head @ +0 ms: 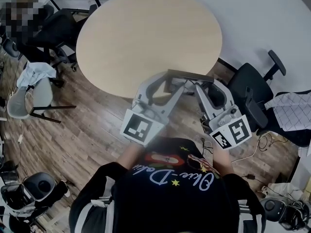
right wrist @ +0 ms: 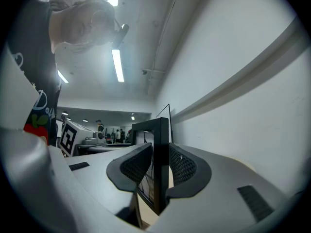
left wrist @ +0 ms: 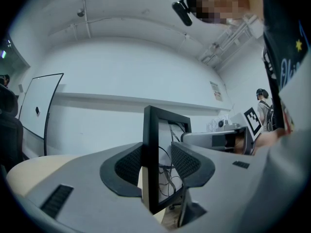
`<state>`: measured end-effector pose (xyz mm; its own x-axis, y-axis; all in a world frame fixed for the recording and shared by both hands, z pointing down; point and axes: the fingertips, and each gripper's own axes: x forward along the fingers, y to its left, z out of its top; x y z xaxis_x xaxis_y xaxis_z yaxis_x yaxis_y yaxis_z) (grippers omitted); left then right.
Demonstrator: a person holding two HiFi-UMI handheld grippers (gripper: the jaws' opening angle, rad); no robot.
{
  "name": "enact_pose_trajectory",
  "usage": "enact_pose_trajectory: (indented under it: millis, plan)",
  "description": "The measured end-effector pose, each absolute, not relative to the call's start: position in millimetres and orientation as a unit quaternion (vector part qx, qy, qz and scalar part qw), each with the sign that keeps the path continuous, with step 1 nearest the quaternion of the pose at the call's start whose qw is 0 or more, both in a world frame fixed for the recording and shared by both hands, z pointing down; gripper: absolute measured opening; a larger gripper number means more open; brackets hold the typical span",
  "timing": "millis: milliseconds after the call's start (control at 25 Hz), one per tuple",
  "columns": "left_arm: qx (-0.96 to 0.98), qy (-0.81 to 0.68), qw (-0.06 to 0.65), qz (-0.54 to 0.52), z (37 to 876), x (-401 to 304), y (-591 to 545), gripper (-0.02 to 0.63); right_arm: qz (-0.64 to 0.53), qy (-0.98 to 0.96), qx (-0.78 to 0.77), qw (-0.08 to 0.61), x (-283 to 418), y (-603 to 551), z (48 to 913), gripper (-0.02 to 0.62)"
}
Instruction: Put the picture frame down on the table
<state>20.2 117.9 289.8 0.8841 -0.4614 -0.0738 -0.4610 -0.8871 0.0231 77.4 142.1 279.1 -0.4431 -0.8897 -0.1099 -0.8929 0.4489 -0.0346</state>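
Round bench [head: 146,33] mid-frame, picture frame [head: 190,75] at its lower rim, jaws of left gripper [head: 169,84] and right gripper [head: 203,85] tight on it.

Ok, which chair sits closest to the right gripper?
The black office chair on the right, beside the right gripper; the grey chair and second black chair stand far left.

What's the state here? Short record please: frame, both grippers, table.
picture frame: upright, carried by its two ends
left gripper: shut on the frame's left end
right gripper: shut on the frame's right end
table: round, light wood top
frame position: at the table's near edge; contact with the top cannot be told
nearby: black office chair to the right
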Motion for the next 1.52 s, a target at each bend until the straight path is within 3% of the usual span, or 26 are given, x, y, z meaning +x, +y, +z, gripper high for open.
enact_pose_trajectory:
  millis: [1520]
  plan:
    - [0.974,-0.221,0.024,-0.048,301,5,-57,0.163,0.003,0.839,-0.544,0.026,60,-32,286,0.084]
